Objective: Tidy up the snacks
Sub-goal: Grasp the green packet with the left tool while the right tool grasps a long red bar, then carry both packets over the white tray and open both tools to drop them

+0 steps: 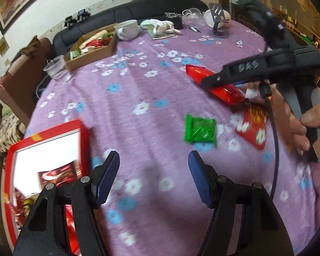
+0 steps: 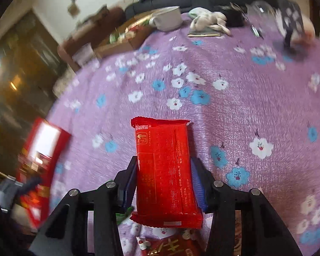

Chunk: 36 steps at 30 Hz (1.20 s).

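My right gripper (image 2: 163, 170) is shut on a long red snack pack (image 2: 165, 170) and holds it above the purple flowered tablecloth; the pack also shows in the left wrist view (image 1: 215, 85), under the right gripper (image 1: 204, 82). My left gripper (image 1: 153, 170) is open and empty, low over the cloth. A green snack packet (image 1: 200, 131) lies just ahead of it. A red patterned snack bag (image 1: 252, 128) lies to the right. A red box (image 1: 44, 147) with snacks inside sits at the left; it also shows in the right wrist view (image 2: 44, 143).
A cardboard box of snacks (image 1: 91, 47), a clear plastic cup (image 1: 56, 68), a white mug (image 1: 127, 29), a stuffed rabbit (image 1: 160, 26) and a phone stand (image 1: 218, 21) stand along the far side. A black sofa (image 1: 138, 10) is behind the table.
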Motion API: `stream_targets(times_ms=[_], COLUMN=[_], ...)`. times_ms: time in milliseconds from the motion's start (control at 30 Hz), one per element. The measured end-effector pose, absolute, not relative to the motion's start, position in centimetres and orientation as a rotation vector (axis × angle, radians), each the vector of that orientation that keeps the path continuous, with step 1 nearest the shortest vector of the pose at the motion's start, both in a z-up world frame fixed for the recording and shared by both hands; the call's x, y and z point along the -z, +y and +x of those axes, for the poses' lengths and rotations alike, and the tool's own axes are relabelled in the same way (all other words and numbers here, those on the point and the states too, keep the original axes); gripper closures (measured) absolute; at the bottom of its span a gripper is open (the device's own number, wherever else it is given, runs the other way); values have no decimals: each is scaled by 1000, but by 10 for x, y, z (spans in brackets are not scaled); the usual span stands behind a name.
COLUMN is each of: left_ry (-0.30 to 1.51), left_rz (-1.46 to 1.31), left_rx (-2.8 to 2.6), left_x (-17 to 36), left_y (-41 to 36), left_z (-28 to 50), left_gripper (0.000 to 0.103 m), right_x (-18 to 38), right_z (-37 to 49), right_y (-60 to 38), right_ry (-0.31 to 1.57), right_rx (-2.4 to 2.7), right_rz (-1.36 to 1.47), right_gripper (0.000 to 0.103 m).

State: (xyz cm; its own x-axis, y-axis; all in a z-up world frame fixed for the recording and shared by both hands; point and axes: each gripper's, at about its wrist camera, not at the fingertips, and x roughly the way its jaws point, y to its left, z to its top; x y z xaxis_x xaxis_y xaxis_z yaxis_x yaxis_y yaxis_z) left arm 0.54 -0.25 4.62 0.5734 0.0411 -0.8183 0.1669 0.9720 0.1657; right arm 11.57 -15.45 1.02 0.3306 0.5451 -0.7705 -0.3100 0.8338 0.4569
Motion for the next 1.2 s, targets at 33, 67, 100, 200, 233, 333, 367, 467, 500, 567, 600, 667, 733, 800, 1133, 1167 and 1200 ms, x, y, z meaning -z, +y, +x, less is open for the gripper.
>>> stream_targets(times_ms=[33,67,100,200,233,333,367,467,500,567,600,667,733,800,1133,1167,1200], left_ry=[976,984,992,1013,1015,1024,1025,1026,1025,1026,1015,1008,1004,993,955,949,944], left_rz=[219,204,188,184,182,180,181,173,170,177,174,163,157,159,151,145,141], left_rx=[75,87,108,121,129,133,134,137,140,150,159,194,211,220,214,208,204], left_x=[-44,-43,-41,-35,-33,-28,-26,-19,-18,-14,-14,-14,-15,-16,-19,-20,-22], left_y=[-7,-10,-13,-25,-29,-35,-36,-35,-35,-37,-37,-38,-39,-40,-37,-35,-33], left_z=[11,14,18,25,27,34,37,43,44,46,45,45,47,48,44,43,42], left_gripper=[37,37,37,37,37,37,37,37,37,38,41,55,60,66,73,73,73], right_x=[-10,-11,-12,-18,-19,-20,-21,-21,-20,-20,-19,-18,-18,-17,-19,-20,-20], right_z=[118,120,121,126,126,126,126,126,126,127,127,127,126,126,126,126,125], right_y=[-164,-171,-178,-194,-198,-201,-201,-200,-201,-201,-202,-202,-201,-199,-195,-194,-193], right_ry=[1105,1102,1096,1077,1072,1067,1067,1069,1068,1072,1071,1071,1071,1073,1064,1063,1061], right_rx=[-569,-576,-584,-591,-587,-584,-586,-591,-591,-591,-589,-587,-588,-589,-597,-601,-605], right_rz=[308,351,390,477,498,525,532,538,543,547,548,547,547,542,539,537,534], right_gripper=[56,56,56,56,56,56,56,56,56,56,56,55,55,55,55,55,55])
